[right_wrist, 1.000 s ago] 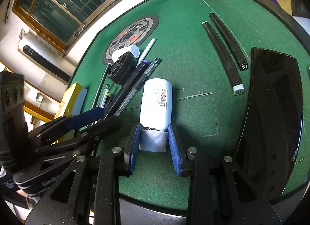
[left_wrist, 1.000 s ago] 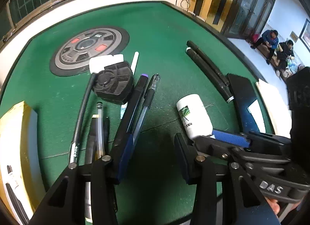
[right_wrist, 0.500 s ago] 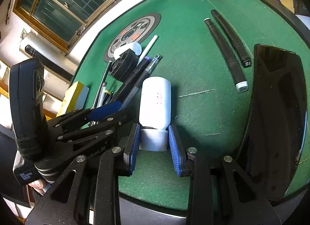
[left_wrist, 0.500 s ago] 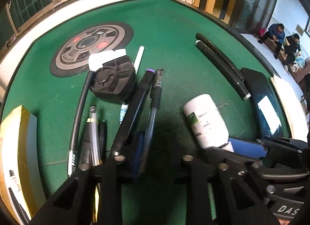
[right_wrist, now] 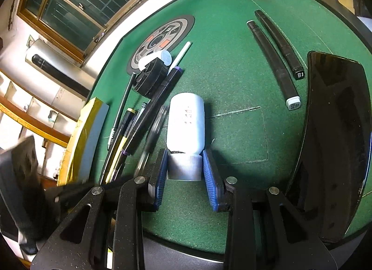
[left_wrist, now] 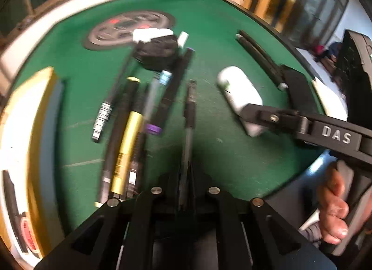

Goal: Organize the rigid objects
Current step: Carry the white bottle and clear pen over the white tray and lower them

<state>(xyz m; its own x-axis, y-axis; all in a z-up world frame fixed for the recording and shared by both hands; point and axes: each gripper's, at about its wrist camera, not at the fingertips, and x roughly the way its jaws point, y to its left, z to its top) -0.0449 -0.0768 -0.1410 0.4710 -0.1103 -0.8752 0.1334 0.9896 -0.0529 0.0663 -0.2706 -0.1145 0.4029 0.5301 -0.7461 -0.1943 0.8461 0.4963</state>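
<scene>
My left gripper [left_wrist: 186,177] is shut on the near end of a clear ballpoint pen [left_wrist: 189,118] with a black grip. The pen points away over the green table [left_wrist: 220,158], a little apart from the pile of pens [left_wrist: 130,130] on its left. The picture is blurred by motion. A white bottle [right_wrist: 186,121] lies on its side, with the blue pads of my right gripper [right_wrist: 184,172] pressed on its ribbed cap from both sides. In the left wrist view the bottle [left_wrist: 239,93] lies to the right, with the right gripper's fingers [left_wrist: 255,110] at its cap end.
A black round device [left_wrist: 158,53] lies behind the pens, by a round panel [right_wrist: 162,39] set in the table. Two black markers [right_wrist: 276,60] and a black tray [right_wrist: 337,142] are on the right. A yellow box [left_wrist: 28,118] is at the left edge. A hand [left_wrist: 332,211] holds the right gripper.
My left jaws have closed on the clear pen and carried it a little away from the purple-capped marker. The right gripper and the bottle have stayed put.
</scene>
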